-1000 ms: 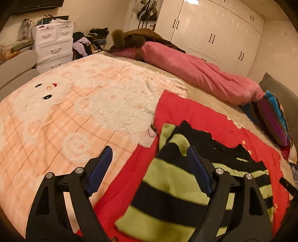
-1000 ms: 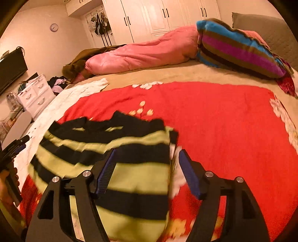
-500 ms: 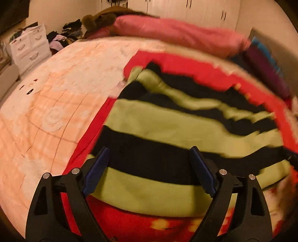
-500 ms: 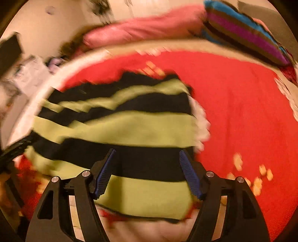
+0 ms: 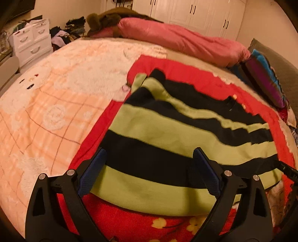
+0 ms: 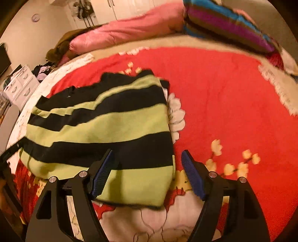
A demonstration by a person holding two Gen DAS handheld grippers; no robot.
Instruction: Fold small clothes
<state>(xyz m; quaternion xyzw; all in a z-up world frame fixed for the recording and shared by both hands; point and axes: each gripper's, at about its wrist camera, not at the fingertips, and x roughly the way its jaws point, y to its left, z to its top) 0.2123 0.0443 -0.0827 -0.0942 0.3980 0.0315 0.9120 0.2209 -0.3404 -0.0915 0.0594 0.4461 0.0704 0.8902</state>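
A green-and-black striped sweater lies spread on the red floral blanket; it also shows in the right wrist view. My left gripper is open and empty, hovering over the sweater's near hem on its left side. My right gripper is open and empty, over the sweater's near right corner, one finger above the cloth and the other above the red blanket. A black tip of the other gripper shows at the far right edge of the left wrist view.
A peach cartoon blanket covers the bed's left part. A pink duvet roll and a striped pillow lie at the far side. White drawers, clothes piles and wardrobes stand beyond the bed.
Both grippers moved in over the sweater and stay open. The sweater now lies flatter and more spread, its near hem closer to me.
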